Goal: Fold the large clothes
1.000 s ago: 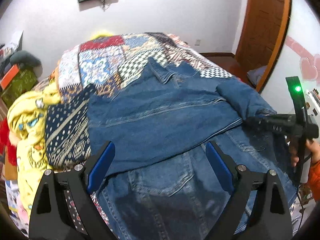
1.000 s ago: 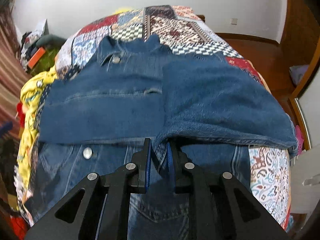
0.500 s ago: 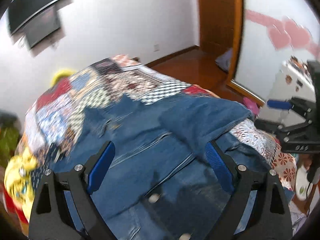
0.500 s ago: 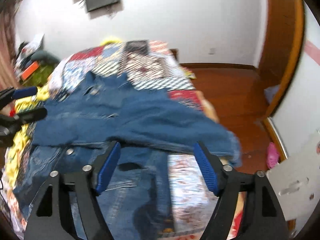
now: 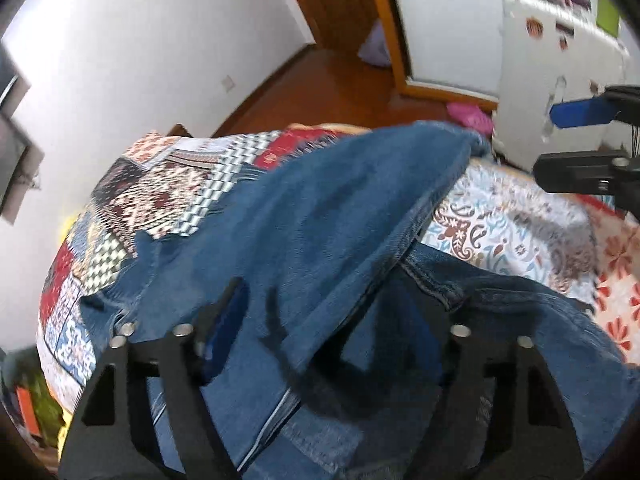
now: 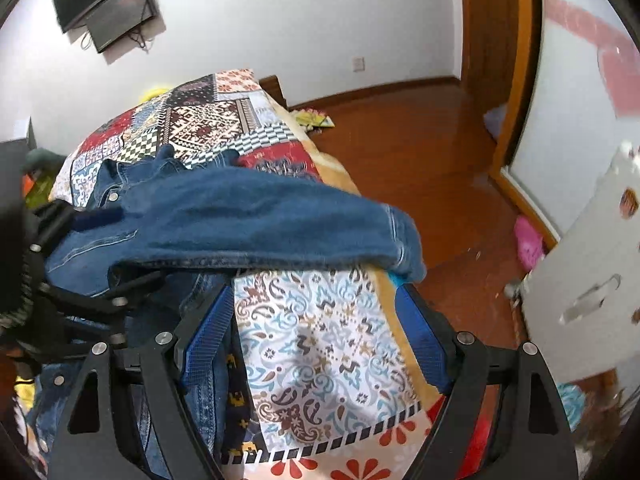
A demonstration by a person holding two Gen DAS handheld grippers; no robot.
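A blue denim jacket (image 5: 320, 216) lies on the patchwork bedspread (image 5: 168, 184), one sleeve (image 6: 260, 220) folded across its body with the cuff reaching the bed's right edge. My left gripper (image 5: 328, 312) is open, low over the jacket, its jaws on either side of the sleeve fold. It also shows at the left of the right wrist view (image 6: 80, 280). My right gripper (image 6: 316, 328) is open and empty over the bedspread (image 6: 320, 340), just short of the sleeve cuff. It shows at the right edge of the left wrist view (image 5: 584, 140).
The bed's right edge drops to a wooden floor (image 6: 420, 152). A white cabinet (image 6: 588, 280) stands close on the right, with a pink object (image 6: 528, 240) on the floor beside it. A wall TV (image 6: 108, 12) hangs at the back. Yellow and green clutter (image 5: 40, 408) lies at the bed's left.
My right gripper let go of the jacket, opened and moved right toward the bed edge. My left gripper moved forward and down over the folded sleeve, turning rightward.
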